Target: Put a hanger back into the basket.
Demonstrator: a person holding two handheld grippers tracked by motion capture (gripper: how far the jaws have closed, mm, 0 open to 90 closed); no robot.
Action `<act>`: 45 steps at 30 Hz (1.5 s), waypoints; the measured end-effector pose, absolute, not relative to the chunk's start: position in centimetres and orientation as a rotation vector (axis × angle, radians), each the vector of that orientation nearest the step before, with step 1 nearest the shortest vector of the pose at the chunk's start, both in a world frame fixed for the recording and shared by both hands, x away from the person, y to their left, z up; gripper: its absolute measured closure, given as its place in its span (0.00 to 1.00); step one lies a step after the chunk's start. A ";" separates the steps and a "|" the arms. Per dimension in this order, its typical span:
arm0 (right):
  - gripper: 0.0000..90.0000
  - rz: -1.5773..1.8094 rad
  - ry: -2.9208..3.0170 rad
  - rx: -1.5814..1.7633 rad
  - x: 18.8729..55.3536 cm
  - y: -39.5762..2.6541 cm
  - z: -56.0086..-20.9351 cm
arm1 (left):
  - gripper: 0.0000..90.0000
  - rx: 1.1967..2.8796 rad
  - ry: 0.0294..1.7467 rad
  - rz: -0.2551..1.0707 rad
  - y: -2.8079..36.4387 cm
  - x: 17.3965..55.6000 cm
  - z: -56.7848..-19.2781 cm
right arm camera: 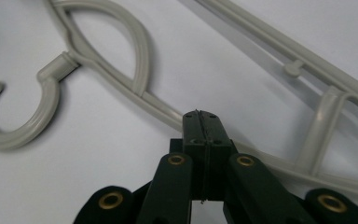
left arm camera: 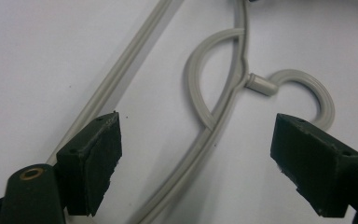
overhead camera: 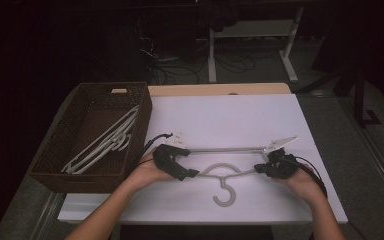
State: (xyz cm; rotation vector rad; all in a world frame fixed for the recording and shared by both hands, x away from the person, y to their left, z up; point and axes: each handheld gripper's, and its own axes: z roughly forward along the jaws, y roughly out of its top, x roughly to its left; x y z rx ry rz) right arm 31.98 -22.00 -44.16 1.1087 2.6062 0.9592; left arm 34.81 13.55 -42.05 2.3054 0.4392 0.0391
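Lying hook-near on the white table [overhead camera: 240, 120], a grey plastic hanger [overhead camera: 223, 172] is being straddled by the open-jawed left gripper [overhead camera: 194, 163] and pinched by the right gripper [overhead camera: 260, 168], open tabletop stretching beyond.

**Plastic, foam-like pads and wicker**

We see a hanger [overhead camera: 223, 172] of pale grey moulded plastic, smooth with a soft sheen and ribbed edges. The left gripper [left arm camera: 196, 154] carries matt black pads [left arm camera: 91, 163] with a rough, grainy face and brass-coloured rivets. We read the table [overhead camera: 230, 120] as a smooth, matt white sheet over a wood edge. The basket [overhead camera: 55, 150] is dark brown woven wicker, coarse in texture.
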 end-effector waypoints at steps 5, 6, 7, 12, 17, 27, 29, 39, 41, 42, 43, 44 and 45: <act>0.99 0.964 2.553 1.141 34.0 -22.3 -43.9 | 0.19 2.316 0.433 0.032 13.5 34.8 -42.3; 0.99 0.968 2.536 1.144 34.3 -22.4 -43.8 | 0.19 2.316 0.432 0.031 13.4 34.9 -42.4; 0.99 0.929 2.514 1.156 34.8 -22.4 -43.9 | 0.19 2.318 0.432 0.030 13.4 34.9 -42.4; 0.99 0.862 2.510 1.191 36.5 -22.3 -45.1 | 0.22 2.327 0.422 0.049 13.4 35.0 -42.6; 0.99 0.916 2.487 1.178 36.0 -22.3 -44.3 | 0.28 2.374 0.383 0.065 12.9 35.2 -43.2; 0.99 1.026 2.441 1.157 34.0 -22.4 -42.7 | 0.51 2.476 0.269 0.095 11.9 35.4 -44.7; 0.99 1.021 2.446 1.160 33.7 -22.4 -42.6 | 0.55 2.482 0.260 0.096 11.8 35.5 -44.8; 0.99 0.926 2.438 1.268 33.5 -24.2 -44.1 | 0.64 2.491 0.232 0.082 11.7 35.4 -44.8; 0.99 0.917 2.444 1.266 33.7 -24.2 -44.3 | 0.67 2.492 0.224 0.077 11.7 35.3 -44.8; 0.99 0.923 2.434 1.271 33.8 -24.2 -44.3 | 0.68 2.495 0.222 0.077 11.7 35.3 -44.8; 0.99 0.926 2.429 1.270 33.9 -24.2 -44.3 | 0.69 2.495 0.220 0.076 11.7 35.3 -44.8; 0.99 0.931 2.422 1.276 34.0 -24.3 -44.3 | 0.70 2.495 0.216 0.076 11.6 35.3 -44.8; 0.99 0.934 2.414 1.278 34.1 -24.3 -44.3 | 0.71 2.498 0.213 0.075 11.6 35.3 -44.7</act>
